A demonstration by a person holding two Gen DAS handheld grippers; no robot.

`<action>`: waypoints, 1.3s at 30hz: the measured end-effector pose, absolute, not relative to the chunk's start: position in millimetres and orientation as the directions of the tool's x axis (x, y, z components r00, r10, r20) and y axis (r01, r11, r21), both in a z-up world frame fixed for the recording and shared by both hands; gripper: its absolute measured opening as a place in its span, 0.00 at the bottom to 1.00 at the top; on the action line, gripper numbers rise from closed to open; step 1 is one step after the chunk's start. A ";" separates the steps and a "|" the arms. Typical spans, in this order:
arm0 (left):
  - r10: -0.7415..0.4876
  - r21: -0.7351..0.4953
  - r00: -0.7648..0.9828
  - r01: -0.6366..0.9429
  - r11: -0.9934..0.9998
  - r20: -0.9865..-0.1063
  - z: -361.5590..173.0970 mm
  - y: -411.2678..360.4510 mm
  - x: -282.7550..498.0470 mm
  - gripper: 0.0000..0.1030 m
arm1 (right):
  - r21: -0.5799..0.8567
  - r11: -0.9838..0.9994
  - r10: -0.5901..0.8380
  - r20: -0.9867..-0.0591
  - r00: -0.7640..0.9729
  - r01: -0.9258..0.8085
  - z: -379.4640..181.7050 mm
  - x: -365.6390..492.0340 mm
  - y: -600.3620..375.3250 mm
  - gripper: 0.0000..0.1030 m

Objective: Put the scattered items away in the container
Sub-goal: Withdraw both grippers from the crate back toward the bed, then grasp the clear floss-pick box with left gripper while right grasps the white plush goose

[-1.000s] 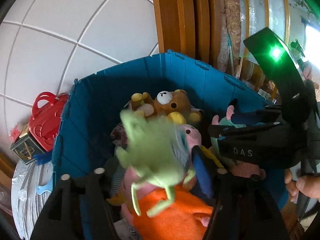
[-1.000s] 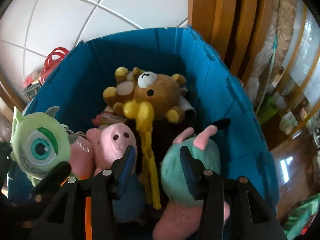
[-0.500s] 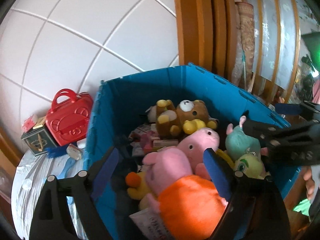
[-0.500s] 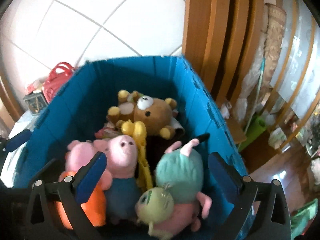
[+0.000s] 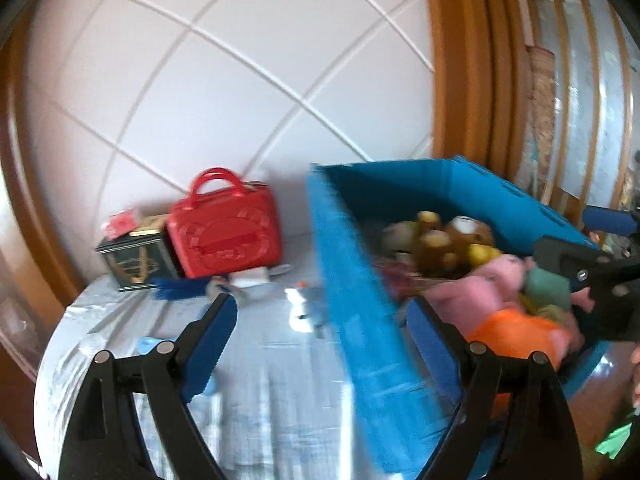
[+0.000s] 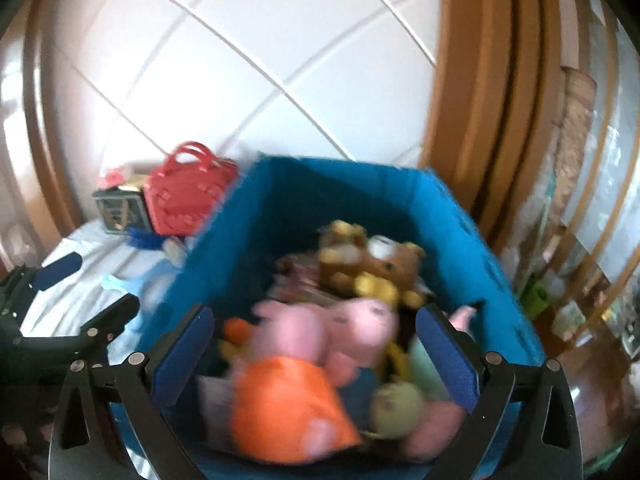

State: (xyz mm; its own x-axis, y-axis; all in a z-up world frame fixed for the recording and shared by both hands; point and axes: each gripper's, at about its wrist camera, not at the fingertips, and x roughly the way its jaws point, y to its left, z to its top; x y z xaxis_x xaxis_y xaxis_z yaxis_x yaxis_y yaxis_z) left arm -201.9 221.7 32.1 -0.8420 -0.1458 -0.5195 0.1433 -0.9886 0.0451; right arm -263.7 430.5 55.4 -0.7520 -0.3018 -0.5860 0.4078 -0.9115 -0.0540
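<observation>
- On the desk (image 5: 260, 380), the blue container (image 5: 352, 280) stands right of centre, heaped with plush toys (image 6: 320, 336).
- Left gripper (image 5: 320, 344): jaws apart, empty, over the container's near wall.
- Right gripper (image 6: 316, 356): jaws wide apart, empty, above the toys.
- Beside the container: a red handbag (image 5: 224, 228), a dark tin (image 5: 134, 258), and small blurred items, possibly leftover clutter.
- Risk: a low sweep toward these could clip the wall and shove the container.
</observation>
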 end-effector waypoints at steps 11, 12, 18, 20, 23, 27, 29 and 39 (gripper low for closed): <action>-0.302 0.083 -0.762 0.313 -0.946 -0.572 -31.0 -50.6 -139.9 0.85 | 0.038 -0.882 -0.420 -0.514 -0.748 0.469 46.2 -226.3 231.4 1.00; -0.315 0.079 -0.745 0.334 -0.939 -0.588 -39.8 -73.4 -137.6 0.85 | 0.047 -0.884 -0.418 -0.525 -0.741 0.466 40.3 -228.2 215.6 1.00; -0.361 0.061 -0.653 0.435 -0.898 -0.665 -93.3 -186.4 -128.1 0.85 | 0.063 -0.898 -0.378 -0.616 -0.691 0.435 -8.7 -246.2 151.9 1.00; -0.372 0.054 -0.620 0.469 -0.882 -0.691 -113.8 -218.9 -128.4 0.85 | 0.059 -0.906 -0.354 -0.649 -0.673 0.420 -30.3 -256.7 140.1 1.00; -0.398 0.051 -0.550 0.540 -0.840 -0.734 -149.9 -263.1 -133.1 0.85 | 0.070 -0.915 -0.335 -0.683 -0.650 0.398 -58.4 -277.1 131.4 1.00; -0.393 0.029 -0.480 0.605 -0.796 -0.784 -199.8 -305.5 -143.8 0.85 | 0.070 -0.930 -0.299 -0.715 -0.631 0.361 -99.8 -314.3 122.0 1.00; -0.394 0.029 -0.460 0.621 -0.783 -0.796 -223.1 -321.2 -154.3 0.85 | 0.063 -0.940 -0.272 -0.730 -0.626 0.335 -123.2 -334.4 116.5 1.00; -0.419 0.058 -0.427 0.642 -0.764 -0.801 -301.4 -381.6 -231.8 0.85 | -0.027 -0.965 -0.149 -0.762 -0.630 0.260 -211.5 -414.0 100.7 1.00</action>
